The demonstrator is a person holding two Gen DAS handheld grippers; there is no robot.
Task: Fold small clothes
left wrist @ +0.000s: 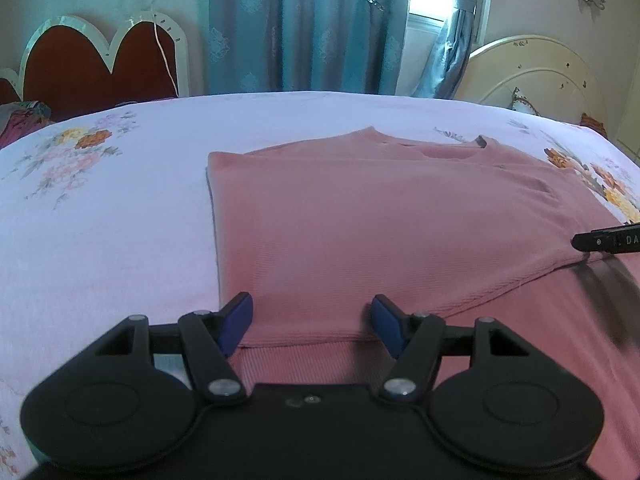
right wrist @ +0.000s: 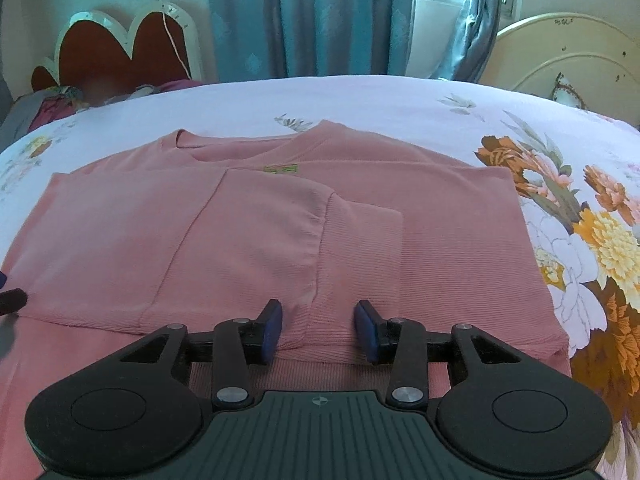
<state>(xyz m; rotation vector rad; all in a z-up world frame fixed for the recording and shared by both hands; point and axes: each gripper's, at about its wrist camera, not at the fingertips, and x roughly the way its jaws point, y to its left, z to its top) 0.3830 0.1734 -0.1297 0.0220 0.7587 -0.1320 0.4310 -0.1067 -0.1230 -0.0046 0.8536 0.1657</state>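
A pink ribbed sweater [left wrist: 360,220] lies flat on the bed, sleeves folded in over its body; it also shows in the right wrist view [right wrist: 280,232], with a small green label [right wrist: 282,168] at the neck. My left gripper [left wrist: 312,320] is open, its blue pads on either side of the sweater's near hem at the left. My right gripper [right wrist: 319,330] is open over the hem at the folded sleeve cuff [right wrist: 360,256]. The right gripper's tip [left wrist: 604,240] shows at the right edge of the left wrist view, and the left gripper's tip [right wrist: 12,300] shows at the left edge of the right wrist view.
The bed has a white floral sheet [left wrist: 100,208]. A red scalloped headboard [left wrist: 100,60] and bundled clothes [right wrist: 56,108] are at the far left. Blue curtains [left wrist: 304,24] hang behind, and a cream headboard [right wrist: 568,56] stands at the far right.
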